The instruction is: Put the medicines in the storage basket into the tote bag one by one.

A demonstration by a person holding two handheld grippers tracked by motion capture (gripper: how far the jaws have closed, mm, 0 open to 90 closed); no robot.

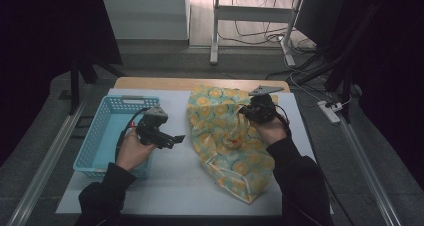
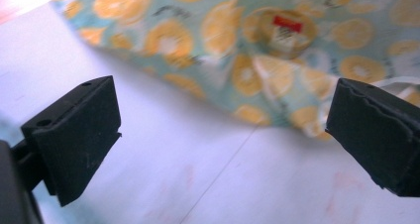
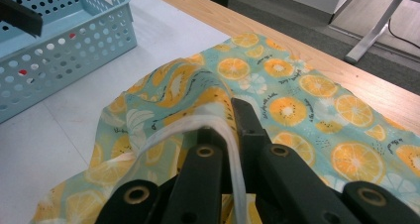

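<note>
A fabric bag (image 1: 225, 136) printed with orange slices lies on the white sheet, right of centre. My right gripper (image 1: 247, 115) is shut on the bag's upper edge and its white strap (image 3: 218, 127), holding that edge raised; in the right gripper view the jaws (image 3: 230, 120) pinch the cloth. My left gripper (image 1: 176, 138) hovers left of the bag, next to the basket, pointing at the bag. Its jaws (image 2: 223, 105) stand wide open with nothing between them. A small round item with a red label (image 2: 286, 31) sits amid the bag's folds.
A light blue perforated basket (image 1: 100, 136) stands at the left of the table and shows too in the right gripper view (image 3: 64, 50). A wooden table edge (image 1: 150, 83) runs along the back. White sheet (image 1: 170, 181) lies bare in front of the bag.
</note>
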